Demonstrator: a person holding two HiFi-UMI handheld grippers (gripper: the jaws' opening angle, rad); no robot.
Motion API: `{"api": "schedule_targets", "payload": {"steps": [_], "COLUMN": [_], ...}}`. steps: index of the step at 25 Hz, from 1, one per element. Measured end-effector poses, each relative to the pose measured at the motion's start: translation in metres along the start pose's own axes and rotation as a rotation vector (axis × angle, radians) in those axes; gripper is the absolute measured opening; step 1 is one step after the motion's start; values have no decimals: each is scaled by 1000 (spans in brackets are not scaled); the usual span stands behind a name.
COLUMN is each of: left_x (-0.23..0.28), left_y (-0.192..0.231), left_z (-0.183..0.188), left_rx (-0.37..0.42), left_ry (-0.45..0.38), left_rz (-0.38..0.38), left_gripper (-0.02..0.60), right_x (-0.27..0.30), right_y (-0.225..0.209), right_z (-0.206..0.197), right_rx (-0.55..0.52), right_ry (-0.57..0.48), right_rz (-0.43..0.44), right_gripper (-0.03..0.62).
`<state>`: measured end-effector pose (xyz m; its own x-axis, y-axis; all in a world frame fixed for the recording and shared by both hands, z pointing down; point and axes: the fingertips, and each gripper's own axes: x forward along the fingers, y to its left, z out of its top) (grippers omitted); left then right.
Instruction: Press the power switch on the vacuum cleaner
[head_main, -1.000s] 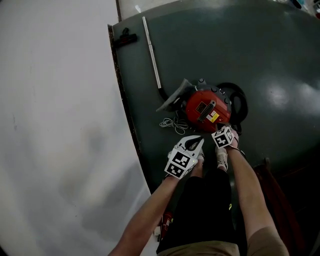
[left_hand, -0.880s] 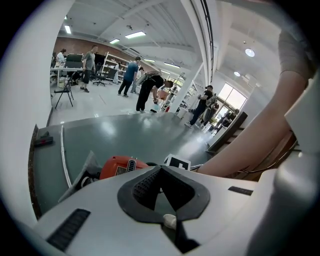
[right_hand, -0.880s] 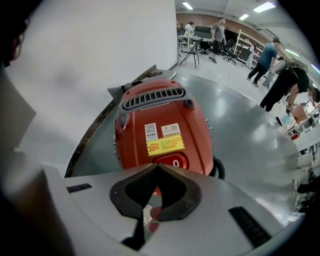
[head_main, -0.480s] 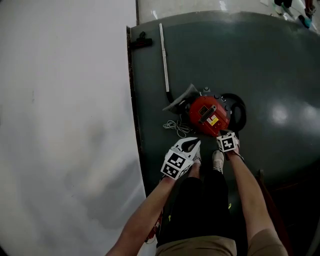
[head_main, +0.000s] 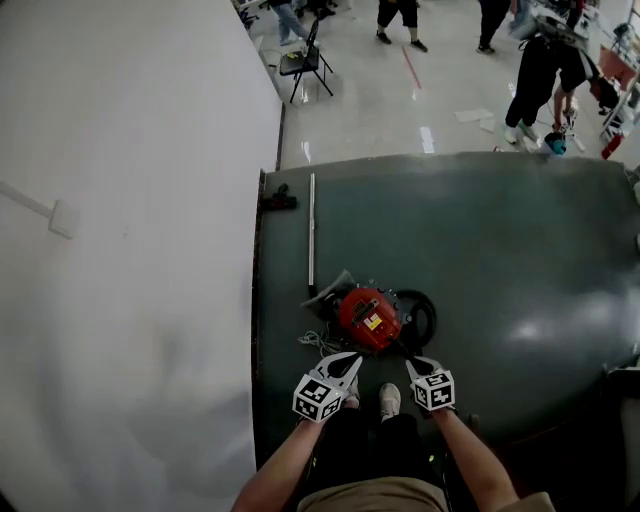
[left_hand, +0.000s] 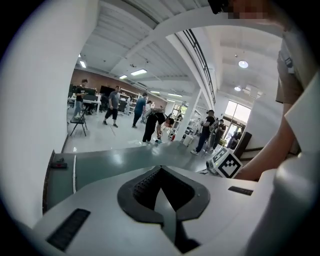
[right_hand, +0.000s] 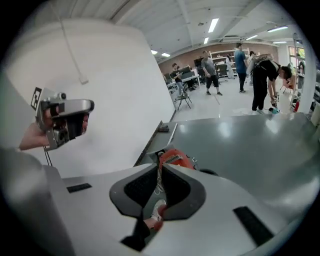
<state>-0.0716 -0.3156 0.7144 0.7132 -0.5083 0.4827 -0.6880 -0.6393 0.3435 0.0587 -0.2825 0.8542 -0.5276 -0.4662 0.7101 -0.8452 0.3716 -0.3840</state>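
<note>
So, looked straight down and found the red vacuum cleaner (head_main: 368, 318) sitting on the dark green mat (head_main: 520, 250), close to the mat's left edge by the white wall (head_main: 130, 260); spotted its metal wand (head_main: 311, 230) lying flat and pointing away from the body, a loose tangle of cord (head_main: 318, 343) at the near left, a black hose (head_main: 422, 312) curled round the right side; couldn't pick out the power switch from any angle, too small. Held the left gripper (head_main: 348, 362) just short of the vacuum's near side, tips aimed at it, not touching as far as could be told; had its jaws pressed together with nothing between them. Held the right gripper (head_main: 412, 360) off the near right of the vacuum, close beside the hose, also apart from the red body; saw its jaws all but closed too, only a thin slit left, empty, with the vacuum's red top lined up right past the tips in the right gripper view. Planted a pale shoe (head_main: 388, 400) on the mat between the grippers, just behind the vacuum. Noticed several people standing on the shiny floor beyond the mat, plus a folding chair (head_main: 305, 60) far back near the wall.
</note>
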Motion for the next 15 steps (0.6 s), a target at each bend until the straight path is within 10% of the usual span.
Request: {"api": "schedule_targets", "payload": {"steps": [15], "left_x": [-128], "left_y": [-123], "left_z": [119], "left_rx": [84], "left_ry": [-223], "left_rz": [-14], "left_gripper": [6], "right_x": [-244], "right_y": [87], "right_z": [174], "right_rx": [-3], "right_ry": [-461], "right_rz": [150], "right_gripper": [54]}}
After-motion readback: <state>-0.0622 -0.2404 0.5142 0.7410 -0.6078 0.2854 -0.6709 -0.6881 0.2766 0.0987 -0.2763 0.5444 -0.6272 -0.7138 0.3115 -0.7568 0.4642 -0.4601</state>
